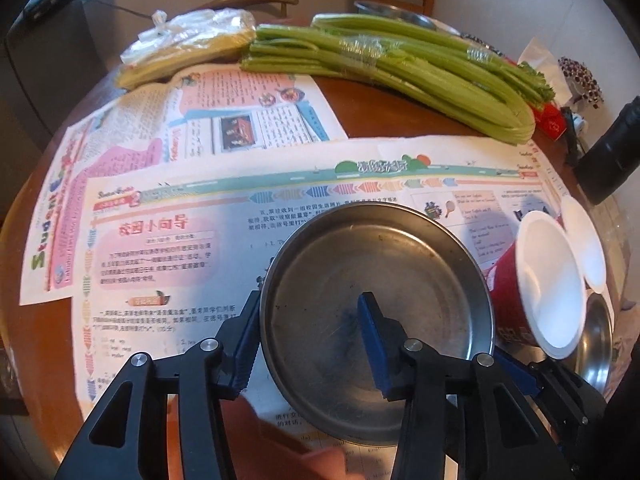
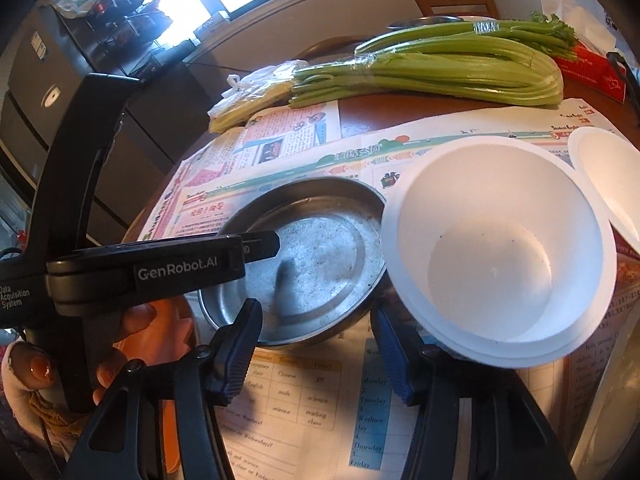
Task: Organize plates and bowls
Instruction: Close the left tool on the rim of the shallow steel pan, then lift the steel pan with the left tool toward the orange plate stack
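A round steel plate (image 1: pixel 376 300) lies over the newspaper. My left gripper (image 1: pixel 310 312) is shut on its near rim, one finger outside and one inside the dish. In the right wrist view the same plate (image 2: pixel 320 256) is at centre, with the left tool's black body (image 2: pixel 176 268) over it. A red bowl with a white inside (image 2: pixel 496 248) tilts toward me, right of the plate. My right gripper (image 2: pixel 316 312) stands open; its right finger (image 2: pixel 394 360) sits against the bowl's lower rim, with nothing between the pads. A second white bowl (image 2: pixel 608 176) sits further right.
Celery bundles (image 1: pixel 400 64) and a bagged bunch of yellow stalks (image 1: pixel 188 44) fill the far side of the round wooden table (image 1: pixel 380 104). Newspapers (image 1: pixel 160 240) cover the near half. Another steel plate (image 1: pixel 598 340) lies under the tilted bowl. A red box (image 2: pixel 592 68) is at far right.
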Demonstrator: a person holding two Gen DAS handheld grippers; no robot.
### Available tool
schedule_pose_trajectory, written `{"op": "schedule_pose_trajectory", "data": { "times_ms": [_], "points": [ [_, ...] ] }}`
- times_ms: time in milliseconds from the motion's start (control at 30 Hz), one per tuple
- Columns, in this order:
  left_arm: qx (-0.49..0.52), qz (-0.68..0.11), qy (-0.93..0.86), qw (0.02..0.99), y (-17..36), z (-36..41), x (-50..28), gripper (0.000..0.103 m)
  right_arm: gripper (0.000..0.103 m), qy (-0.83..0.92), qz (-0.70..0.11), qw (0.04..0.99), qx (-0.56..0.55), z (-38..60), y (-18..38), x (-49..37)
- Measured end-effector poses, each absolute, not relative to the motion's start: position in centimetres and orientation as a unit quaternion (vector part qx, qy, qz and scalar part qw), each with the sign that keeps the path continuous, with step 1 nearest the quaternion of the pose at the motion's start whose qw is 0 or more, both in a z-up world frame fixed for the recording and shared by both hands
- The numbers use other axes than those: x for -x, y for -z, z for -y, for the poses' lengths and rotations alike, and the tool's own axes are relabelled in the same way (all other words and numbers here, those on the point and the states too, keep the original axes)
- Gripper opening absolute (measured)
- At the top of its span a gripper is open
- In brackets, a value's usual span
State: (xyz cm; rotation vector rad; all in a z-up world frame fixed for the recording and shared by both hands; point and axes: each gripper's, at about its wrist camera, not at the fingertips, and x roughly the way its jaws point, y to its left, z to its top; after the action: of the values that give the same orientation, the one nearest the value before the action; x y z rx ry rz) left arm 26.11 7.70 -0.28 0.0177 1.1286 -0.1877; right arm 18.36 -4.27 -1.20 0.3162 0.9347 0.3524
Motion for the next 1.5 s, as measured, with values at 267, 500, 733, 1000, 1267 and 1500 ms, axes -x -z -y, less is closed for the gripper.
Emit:
{"op": "schedule_pose_trajectory", "data": {
  "times_ms": [267,500,733,1000,1267,1500],
  "points": [
    [0.007,-0.520,0.086,0.850,-1.4,-8.5,-24.8,0.048,0.057,-0.180,-0.419,0.878,-0.144,4.3,-0.9,-16.9],
    [-0.004,-0.494,0.085,0.865,-3.9,-7.9,-23.8,0.048,0.057,-0.186,-0.398,0.887,-0.146,4.5,-2.5,-16.0],
    [-0.010,-0.479,0.082,0.874,-6.0,-7.6,-21.9,0.048,0.057,-0.187,-0.391,0.889,-0.149,5.0,-3.5,-15.1],
    [-0.006,-0.457,0.079,0.886,-8.1,-7.7,-19.6,0.048,0.057,-0.198,-0.375,0.894,-0.144,5.1,-5.1,-13.5],
    [0.002,-0.438,0.080,0.895,-10.0,-8.2,-17.7,0.048,0.057,-0.206,-0.362,0.899,-0.137,5.2,-7.0,-12.3],
    [0.014,-0.429,0.081,0.900,-11.3,-9.6,-15.8,0.048,0.057,-0.216,-0.344,0.905,-0.126,4.5,-8.8,-10.6]
  ]
}}
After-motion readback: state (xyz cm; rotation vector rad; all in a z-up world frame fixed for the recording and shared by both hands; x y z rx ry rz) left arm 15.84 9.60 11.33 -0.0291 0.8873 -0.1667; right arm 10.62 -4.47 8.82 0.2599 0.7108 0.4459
